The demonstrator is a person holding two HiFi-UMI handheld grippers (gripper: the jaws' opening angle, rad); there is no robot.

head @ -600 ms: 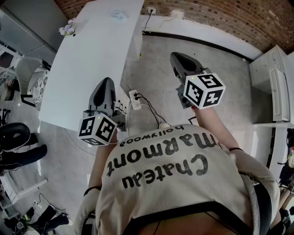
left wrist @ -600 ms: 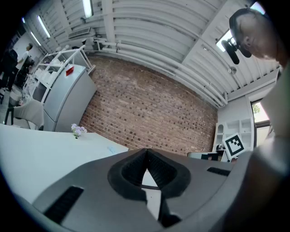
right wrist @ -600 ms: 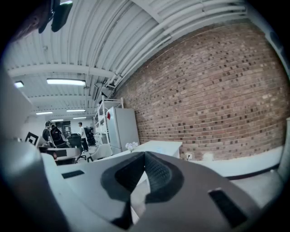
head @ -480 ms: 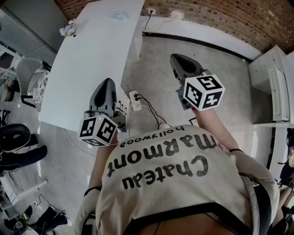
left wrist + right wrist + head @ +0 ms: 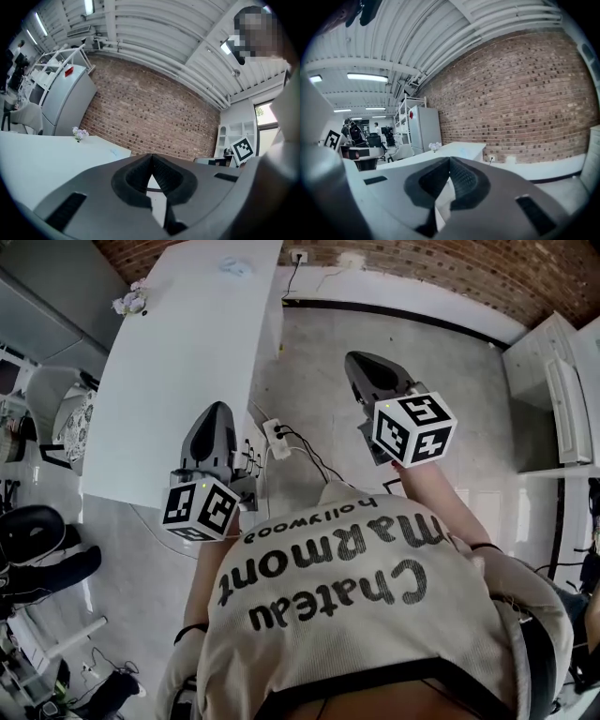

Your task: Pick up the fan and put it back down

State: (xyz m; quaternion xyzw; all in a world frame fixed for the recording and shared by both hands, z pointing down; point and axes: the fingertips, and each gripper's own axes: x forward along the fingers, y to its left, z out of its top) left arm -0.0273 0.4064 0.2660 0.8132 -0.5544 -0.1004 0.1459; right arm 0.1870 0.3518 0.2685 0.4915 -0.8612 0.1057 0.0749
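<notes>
Claws: 2, i.e. left claw (image 5: 215, 411) & right claw (image 5: 360, 362).
Marker cubes: 2, 1 per claw: left cube (image 5: 199, 507), right cube (image 5: 413, 429).
Bench (image 5: 178, 362): 1, long & white, on the left, running near to far.
On it:
- 1 bunch of flowers (image 5: 129, 303) at far left edge
- 1 small pale item (image 5: 234, 266) at far end, too small to ID

Floor: 1 power strip (image 5: 276, 439) just right of bench's near end; cables plugged in, no. unclear.
Far wall: 1 socket (image 5: 298, 256).
Right side: 1 white shelf unit (image 5: 553, 395).
Left of bench: 1 white chair (image 5: 61, 404), 1 black chair (image 5: 28, 521).
Grey fridge-like cabinet (image 5: 65, 101): 1.
</notes>
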